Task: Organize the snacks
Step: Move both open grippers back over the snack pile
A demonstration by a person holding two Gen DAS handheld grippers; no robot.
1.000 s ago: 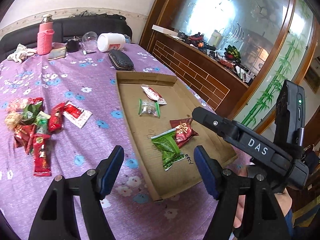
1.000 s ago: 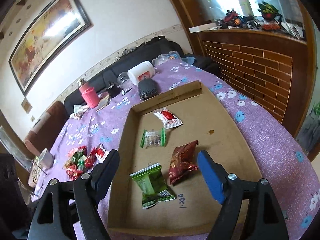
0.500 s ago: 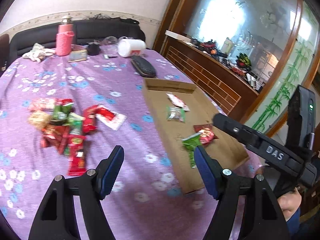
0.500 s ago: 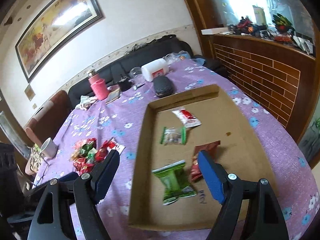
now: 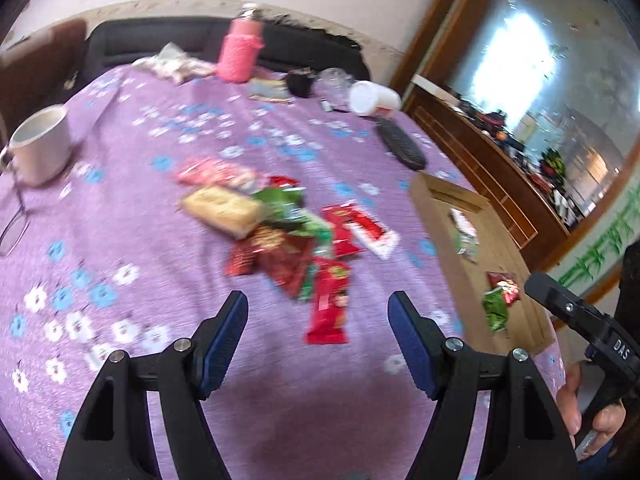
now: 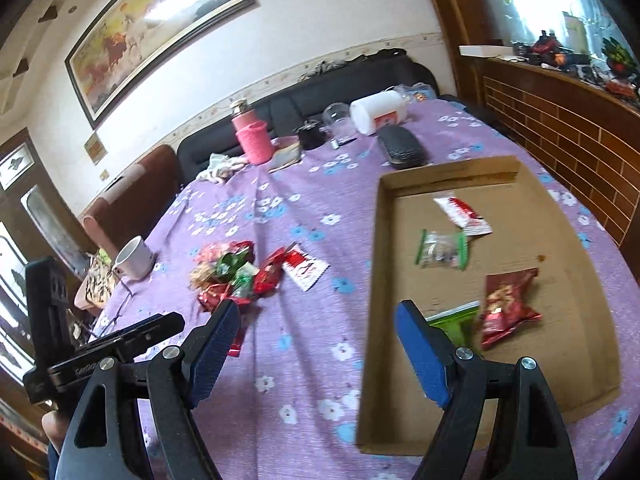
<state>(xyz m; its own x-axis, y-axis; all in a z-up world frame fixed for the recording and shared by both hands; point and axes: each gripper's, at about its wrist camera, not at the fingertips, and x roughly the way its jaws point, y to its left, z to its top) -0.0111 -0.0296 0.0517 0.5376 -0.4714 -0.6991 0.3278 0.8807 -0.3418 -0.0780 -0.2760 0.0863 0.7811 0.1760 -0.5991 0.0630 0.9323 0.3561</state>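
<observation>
the left gripper (image 5: 318, 316) is hanging over the purple flowered tabletop (image 5: 132, 208) with its jaws standing wide and nothing between them, pointing down at the loose pile of snacks (image 5: 276, 232). a long red packet (image 5: 330, 306) is lying nearest its blue pads. the right gripper (image 6: 318, 334) is also gaping wide and empty, sitting over the left wall of the cardboard tray (image 6: 374, 264). inside the tray a green packet (image 6: 456, 322), a dark red bag (image 6: 506, 304), a clear sweet bag (image 6: 442, 248) and a white-red packet (image 6: 462, 212) are lying apart.
</observation>
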